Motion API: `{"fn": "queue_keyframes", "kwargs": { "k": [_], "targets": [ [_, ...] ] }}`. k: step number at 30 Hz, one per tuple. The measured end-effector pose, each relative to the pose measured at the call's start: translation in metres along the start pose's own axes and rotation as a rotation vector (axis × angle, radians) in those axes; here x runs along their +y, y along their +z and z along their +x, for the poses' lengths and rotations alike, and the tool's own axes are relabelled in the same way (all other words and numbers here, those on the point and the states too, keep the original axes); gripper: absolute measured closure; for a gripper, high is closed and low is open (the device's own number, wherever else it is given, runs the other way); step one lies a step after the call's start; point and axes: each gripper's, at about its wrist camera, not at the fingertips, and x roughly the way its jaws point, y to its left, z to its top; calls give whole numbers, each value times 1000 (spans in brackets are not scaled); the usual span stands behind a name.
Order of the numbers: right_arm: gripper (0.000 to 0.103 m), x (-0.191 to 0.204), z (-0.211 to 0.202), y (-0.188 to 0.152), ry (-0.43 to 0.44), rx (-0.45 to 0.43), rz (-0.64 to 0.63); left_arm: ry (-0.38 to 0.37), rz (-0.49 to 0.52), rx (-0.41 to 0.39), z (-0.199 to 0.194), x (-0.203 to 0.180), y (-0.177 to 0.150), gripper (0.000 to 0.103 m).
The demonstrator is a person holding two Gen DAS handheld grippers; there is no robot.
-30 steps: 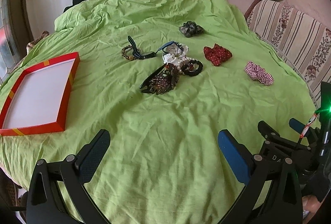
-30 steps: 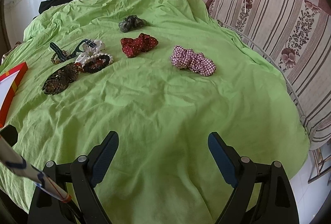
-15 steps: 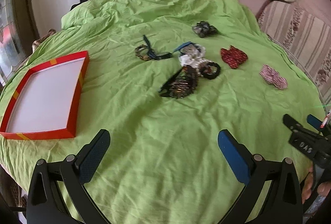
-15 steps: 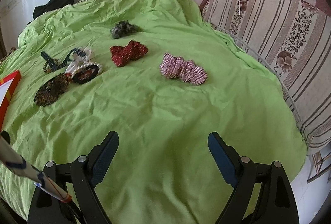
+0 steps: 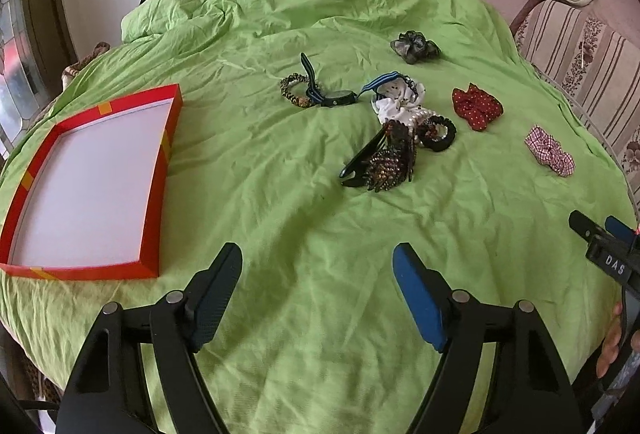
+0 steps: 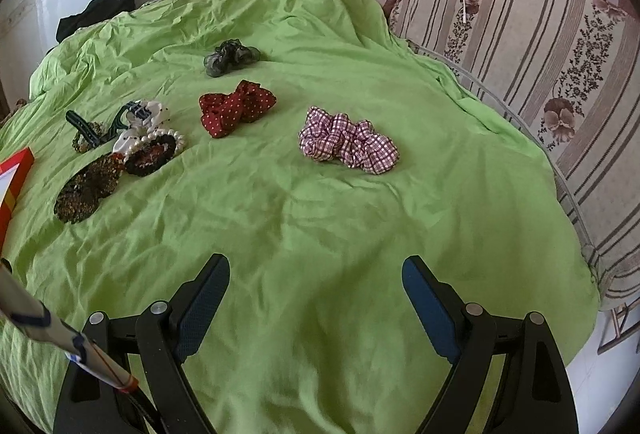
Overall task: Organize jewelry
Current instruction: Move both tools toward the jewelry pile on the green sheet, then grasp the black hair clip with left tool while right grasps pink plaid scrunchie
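Wrinkled green bedsheet, striped sofa

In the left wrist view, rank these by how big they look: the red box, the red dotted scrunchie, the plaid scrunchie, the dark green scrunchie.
1. red box, by far
2. red dotted scrunchie
3. plaid scrunchie and dark green scrunchie: too alike to rank, and the green one lies farther away.
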Motion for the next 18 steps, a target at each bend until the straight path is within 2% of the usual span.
{"fn": "queue_keyframes", "kwargs": {
  "k": [8,10,12,15,17,18],
  "targets": [
    [13,-21,13,24,7,-5,31,-153,-9,-34,8,16,27,26],
    [13,-26,15,29,5,-8,39,-167,8,-48,10,17,36,26],
    [13,-29,18,35,1,-15,44,-189,32,-55,15,16,46,33],
    [13,-36,25,42,8,-13,64,-241,20,-5,29,19,60,42],
    [13,-39,29,46,6,-13,75,-294,-9,26,40,23,68,42],
    [13,-41,32,48,6,-14,81,-297,-10,32,43,24,72,42]
  ]
}}
